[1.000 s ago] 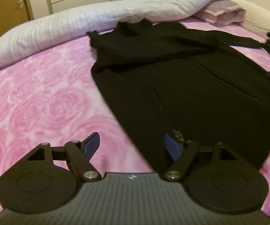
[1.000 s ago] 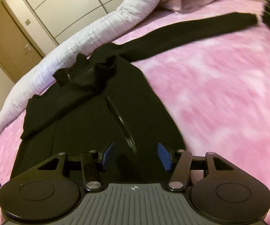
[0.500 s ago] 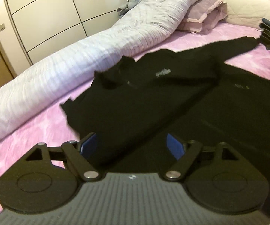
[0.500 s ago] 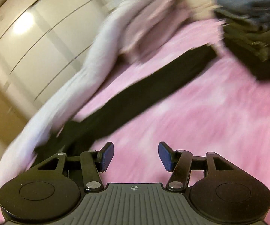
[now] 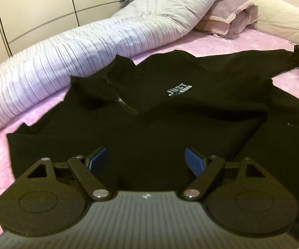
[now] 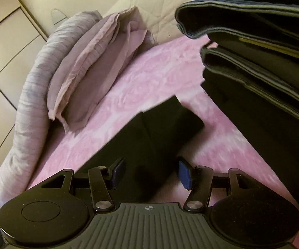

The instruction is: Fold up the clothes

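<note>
On a bed (image 5: 222, 43) covered with a pink rose-patterned sheet, a black zip-neck top (image 5: 149, 108) lies spread flat, chest side up, with a small white logo reading JUST on its front, laid out this way so it can be folded. Behind it, along the far edge, runs a long rolled grey striped duvet (image 5: 87, 41), ending beside a mauve pillow (image 5: 228, 18). From the right wrist view, a stack of dark folded clothes (image 6: 263, 62) sits at the right edge of the bed, probably items already done. One sleeve (image 6: 155, 134) of the black top stretches out straight toward that stack, its cuff end lying close to it without clearly touching. The left tool (image 5: 144, 161) hovers over the lower body of the top, jaws wide apart and gripping nothing, with black fabric beneath them; the collar and zip lie further ahead. The right tool (image 6: 151, 173) points along the outstretched sheeve, which passes directly between its blue pads (image 6: 184, 174); the jaws have just been closing, yet a gap shows on either side of the cloth, so it is open and not yet gripping. Judged from this layout, the sleeve is about to be taken and folded in across the body
</note>
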